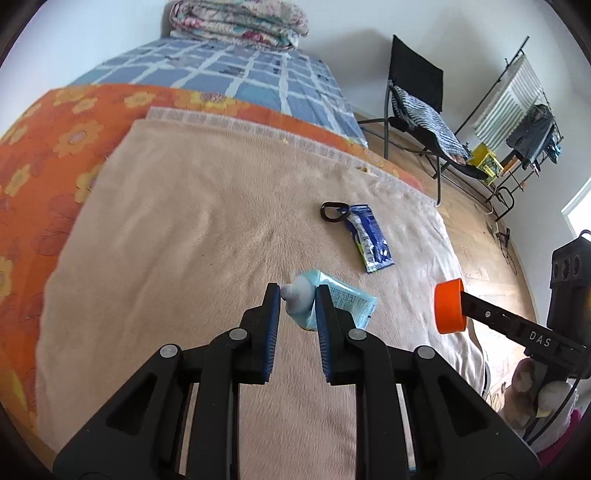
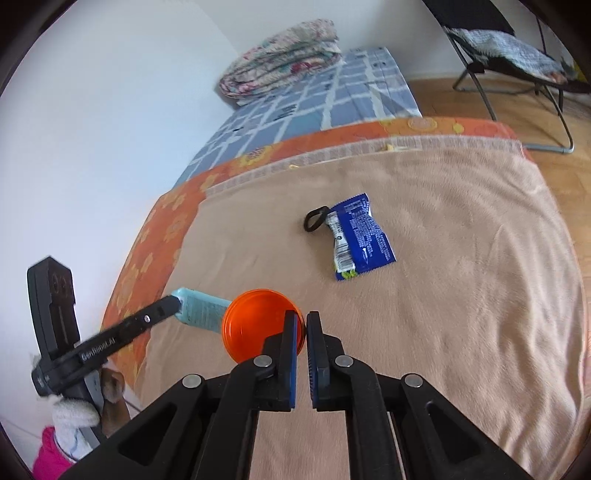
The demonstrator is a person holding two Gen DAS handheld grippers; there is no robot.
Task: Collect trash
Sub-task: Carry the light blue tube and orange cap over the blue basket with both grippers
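My left gripper [image 1: 297,295] is shut on a light blue squeeze tube [image 1: 347,301] with a white cap, held above the beige blanket [image 1: 184,240]. The same tube [image 2: 201,308] shows at the left of the right wrist view, beside the left gripper's finger. My right gripper [image 2: 301,320] is shut on the rim of an orange lid [image 2: 255,325]; that orange lid [image 1: 448,306] also appears at the right of the left wrist view. A blue snack wrapper [image 1: 367,238] [image 2: 360,238] lies flat on the blanket with a black hair tie [image 1: 332,211] [image 2: 316,218] touching its far end.
The blanket covers an orange flowered sheet [image 1: 55,129] on a bed with a blue checked cover [image 1: 229,74] and a folded quilt [image 1: 240,18]. A black folding chair [image 1: 417,96] and a clothes rack [image 1: 524,110] stand on the wooden floor [image 1: 476,236] to the right.
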